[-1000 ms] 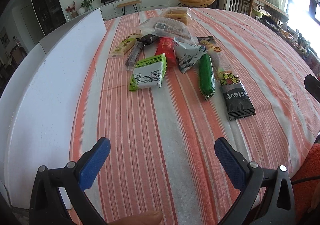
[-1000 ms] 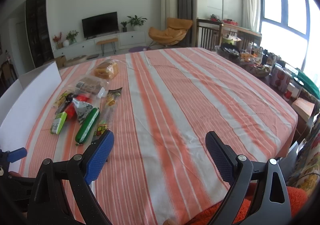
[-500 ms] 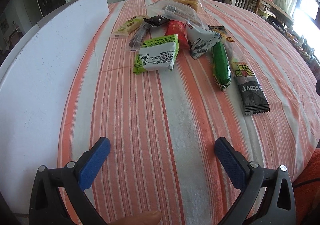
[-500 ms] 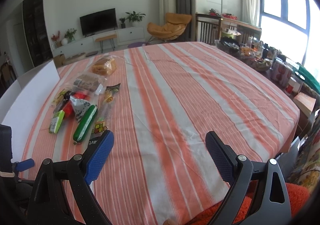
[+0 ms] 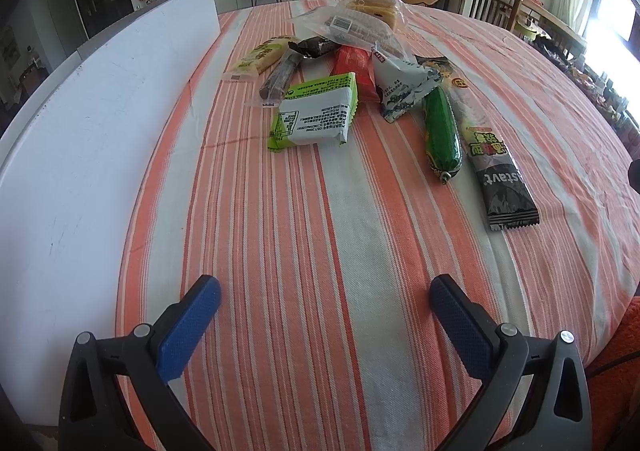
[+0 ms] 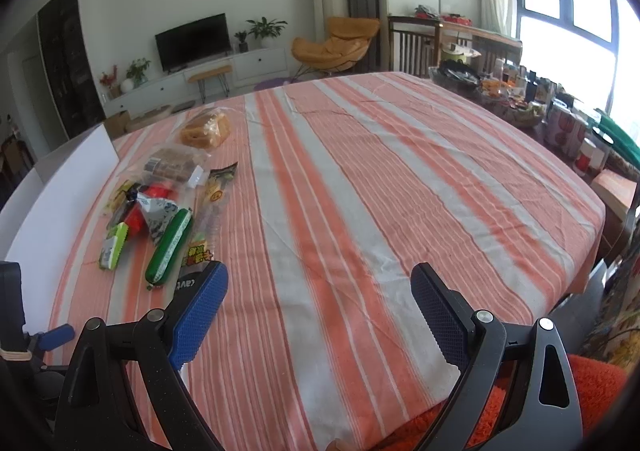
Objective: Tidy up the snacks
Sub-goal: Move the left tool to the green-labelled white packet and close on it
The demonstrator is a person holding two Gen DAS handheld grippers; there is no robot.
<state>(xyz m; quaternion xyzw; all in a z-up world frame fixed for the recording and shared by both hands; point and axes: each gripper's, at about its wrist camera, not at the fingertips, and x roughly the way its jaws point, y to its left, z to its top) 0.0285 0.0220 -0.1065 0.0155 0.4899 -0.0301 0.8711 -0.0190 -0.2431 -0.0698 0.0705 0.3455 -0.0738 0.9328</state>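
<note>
Several snack packs lie in a loose cluster on the striped tablecloth (image 5: 320, 235). Nearest is a green-and-white pack (image 5: 314, 113), then a green sausage-shaped pack (image 5: 441, 131), a long black pack (image 5: 494, 171), a red pack (image 5: 356, 67), a white-blue pouch (image 5: 402, 85) and a clear bag of bread (image 5: 372, 13). My left gripper (image 5: 326, 297) is open and empty, short of the cluster. My right gripper (image 6: 320, 293) is open and empty over bare cloth; the cluster lies to its left, with the sausage pack (image 6: 170, 245) closest.
A long white board (image 5: 92, 123) stands along the table's left side. The right wrist view shows the table's right edge (image 6: 580, 251) and a side table of jars and bowls (image 6: 520, 99) beyond it. An orange fuzzy seat (image 6: 580, 391) is at the near edge.
The left gripper has moved forward towards the snack cluster, which now looks nearer and larger. The right gripper has shifted slightly. Both stay open.
</note>
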